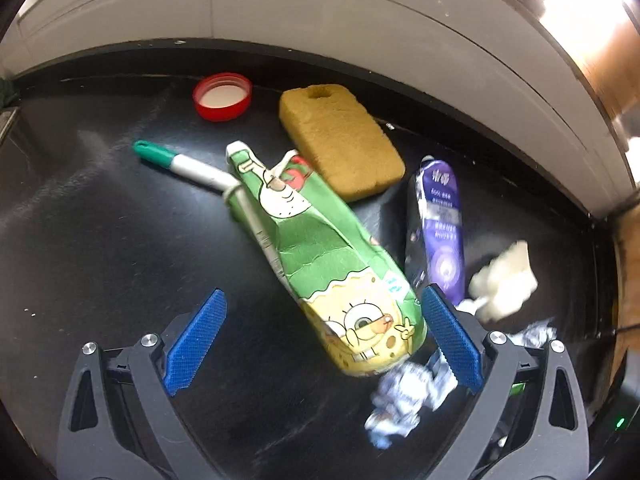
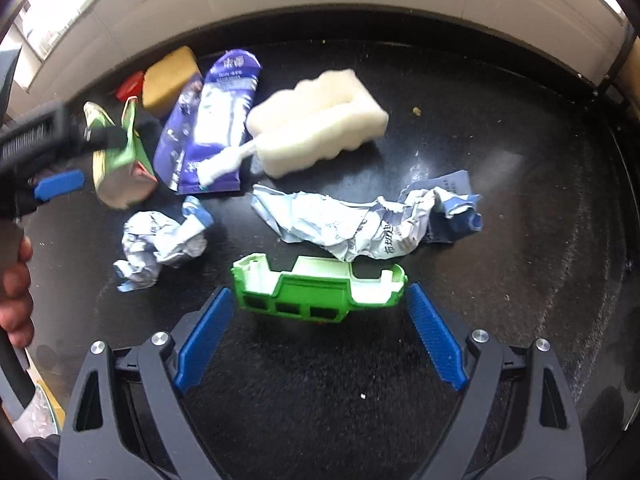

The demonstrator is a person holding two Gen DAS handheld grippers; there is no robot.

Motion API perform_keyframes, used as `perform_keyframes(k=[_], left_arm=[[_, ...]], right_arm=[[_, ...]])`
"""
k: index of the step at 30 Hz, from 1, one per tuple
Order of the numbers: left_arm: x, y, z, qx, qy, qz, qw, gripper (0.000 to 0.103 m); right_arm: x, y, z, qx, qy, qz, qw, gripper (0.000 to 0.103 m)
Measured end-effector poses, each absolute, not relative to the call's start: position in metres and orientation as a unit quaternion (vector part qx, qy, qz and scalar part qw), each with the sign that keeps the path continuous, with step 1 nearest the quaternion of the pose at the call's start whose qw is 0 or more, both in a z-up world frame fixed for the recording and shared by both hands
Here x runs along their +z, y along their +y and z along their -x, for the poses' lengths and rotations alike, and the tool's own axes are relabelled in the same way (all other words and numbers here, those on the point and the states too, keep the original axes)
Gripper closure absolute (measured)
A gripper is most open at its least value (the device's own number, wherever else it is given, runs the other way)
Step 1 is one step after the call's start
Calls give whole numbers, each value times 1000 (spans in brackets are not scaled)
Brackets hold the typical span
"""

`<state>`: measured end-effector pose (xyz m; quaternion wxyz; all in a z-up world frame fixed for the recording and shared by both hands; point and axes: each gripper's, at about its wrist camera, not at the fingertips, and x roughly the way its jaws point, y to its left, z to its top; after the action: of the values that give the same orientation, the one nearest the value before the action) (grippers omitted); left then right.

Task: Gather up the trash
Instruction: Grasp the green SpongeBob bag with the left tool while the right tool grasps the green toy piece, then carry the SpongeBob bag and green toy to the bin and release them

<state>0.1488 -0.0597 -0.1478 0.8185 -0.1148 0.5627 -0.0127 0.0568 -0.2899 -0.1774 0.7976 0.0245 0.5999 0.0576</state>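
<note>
A crushed green SpongeBob carton (image 1: pixel 340 272) lies on the black table, its lower end between the fingers of my open left gripper (image 1: pixel 324 340); it also shows in the right wrist view (image 2: pixel 120 160). A purple wrapper (image 1: pixel 438 228) lies right of it, and shows too in the right wrist view (image 2: pixel 216 120). A crumpled paper ball (image 1: pixel 404 396) sits by the left gripper's right finger, seen again from the right wrist (image 2: pixel 160 248). My open right gripper (image 2: pixel 320 340) sits just before a green plastic piece (image 2: pixel 316 292). A long crumpled wrapper (image 2: pixel 368 220) lies behind it.
A tan sponge (image 1: pixel 340 140), red lid (image 1: pixel 222 96) and green-capped marker (image 1: pixel 180 164) lie at the back. A white sponge brush (image 2: pixel 320 120) lies mid-table. A grey wall (image 1: pixel 320 20) borders the black table (image 2: pixel 520 200). A hand (image 2: pixel 16 292) is at the left.
</note>
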Motion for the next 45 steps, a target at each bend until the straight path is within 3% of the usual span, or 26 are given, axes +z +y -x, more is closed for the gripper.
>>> perform_keyframes(k=[5,7,10,11,35,45], left_arm=[[-160,-61,-164,5,577,125,807,8],[-164,-57,-167,8,578,141,804,10],[-165,-54,-168,-4,579,143,803,43],[-166,-53,-167,-3,580,141,802,46],[-96,-21,-57,-9,546,46,837,47],[-72,38,-13,58,518,56,852,47]], right_arm=[[-181,-286,-63,55,599,-1,799,18],[-180,-283,-64,52,595,12,802,26],[-179,-284,-63,58,597,11,800,26],[-177,-285,-60,58,594,13,802,26],[-80,-275,-14,112,521,28,846,26],[-35,-174,-28,240,488,70,836,26]])
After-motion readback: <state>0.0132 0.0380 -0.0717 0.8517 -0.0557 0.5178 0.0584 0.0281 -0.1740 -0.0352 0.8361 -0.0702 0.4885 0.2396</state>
